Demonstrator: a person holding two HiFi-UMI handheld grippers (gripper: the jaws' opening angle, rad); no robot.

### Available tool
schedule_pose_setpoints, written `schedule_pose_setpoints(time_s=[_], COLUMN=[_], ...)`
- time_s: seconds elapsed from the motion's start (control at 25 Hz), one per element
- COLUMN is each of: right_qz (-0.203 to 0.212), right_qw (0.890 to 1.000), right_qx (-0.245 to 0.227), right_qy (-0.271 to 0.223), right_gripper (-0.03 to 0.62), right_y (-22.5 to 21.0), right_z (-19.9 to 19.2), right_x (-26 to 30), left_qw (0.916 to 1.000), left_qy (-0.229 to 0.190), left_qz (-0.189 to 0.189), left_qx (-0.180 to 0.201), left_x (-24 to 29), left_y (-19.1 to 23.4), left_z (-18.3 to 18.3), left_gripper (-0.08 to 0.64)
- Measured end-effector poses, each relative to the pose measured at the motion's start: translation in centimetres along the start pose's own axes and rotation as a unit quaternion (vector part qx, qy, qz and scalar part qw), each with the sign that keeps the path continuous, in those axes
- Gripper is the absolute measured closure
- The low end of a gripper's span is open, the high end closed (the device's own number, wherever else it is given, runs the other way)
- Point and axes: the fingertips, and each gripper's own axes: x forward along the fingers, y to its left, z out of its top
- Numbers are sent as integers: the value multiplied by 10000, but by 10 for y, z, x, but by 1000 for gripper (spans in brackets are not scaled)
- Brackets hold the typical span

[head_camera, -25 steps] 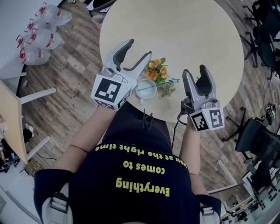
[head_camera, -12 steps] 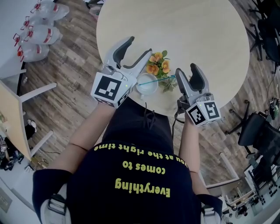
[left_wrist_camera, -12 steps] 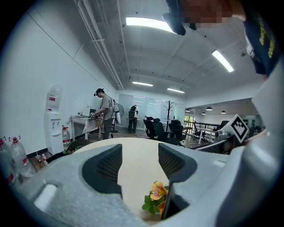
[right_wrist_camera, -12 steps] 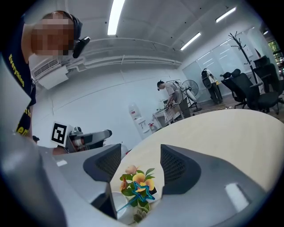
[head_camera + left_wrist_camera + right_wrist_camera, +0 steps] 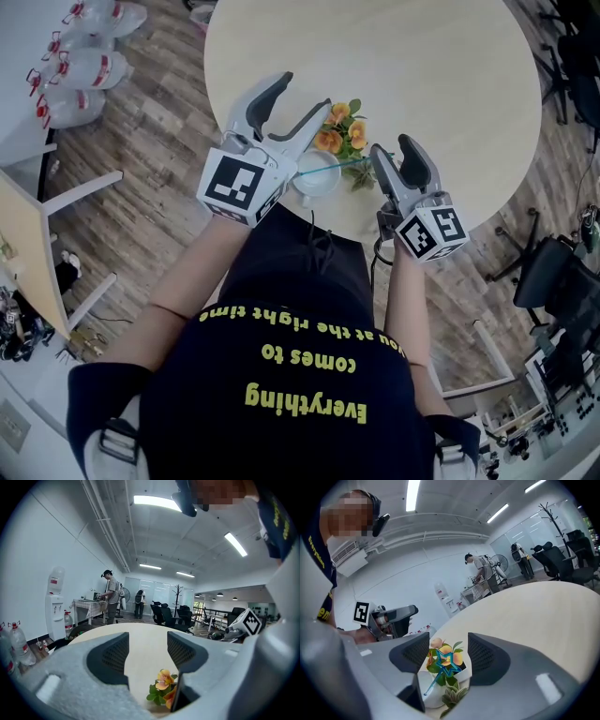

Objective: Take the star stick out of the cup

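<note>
Jaws wide on both sides at the near edge of the round pale wooden table (image 5: 422, 56). From my head camera, my grey right gripper (image 5: 392, 147) sits at 3 o'clock of the small white cup (image 5: 316, 178), and my grey left gripper (image 5: 302, 94) at 11 o'clock of it. The thin blue star stick (image 5: 352, 165) stands in that cup, foot inside the bowl and star end out past the rim, just beside the tip of my right gripper's inner finger. Its long axis runs from 8 o'clock to 2 o'clock, tilted, with the star end pointing toward my right gripper.

Looking along my right gripper (image 5: 447, 653), the star stick (image 5: 446, 660) shows its outlined star in the gap between the two dark ribbed pads, and neither pad presses on it. The shaft slants from the star down toward 7 o'clock into the white cup (image 5: 433, 698). These jaws have just been closing, yet they stand well apart and grip nothing. Orange artificial flowers (image 5: 457, 657) stand just behind the star, and a small green succulent (image 5: 452, 698) sits at 5 o'clock of the cup.

My left gripper (image 5: 146, 651) holds its jaws equally far apart with nothing between the pads. The orange artificial flowers (image 5: 164, 680) show low in the gap, toward 5 o'clock, with bare tabletop beyond.
</note>
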Motion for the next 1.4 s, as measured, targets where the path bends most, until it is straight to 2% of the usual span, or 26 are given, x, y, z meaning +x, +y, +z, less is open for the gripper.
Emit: schedule_pose_setpoints(time_s=[0.68, 1.28, 1.4], right_qz=[184, 244, 254], right_qw=[9989, 9988, 9988], right_qx=[299, 273, 267], right_qy=[323, 332, 334], right_gripper=[405, 486, 500], right_y=[-2, 1, 2], right_z=[-32, -32, -32], right_x=[3, 4, 3], left_qw=[9999, 9996, 9994], left_qy=[129, 250, 296], left_qz=[-81, -105, -139], left_qx=[-10, -88, -95], left_x=[8, 5, 5], left_y=[-6, -5, -6], left_z=[-13, -24, -26], left_gripper=[308, 308, 356])
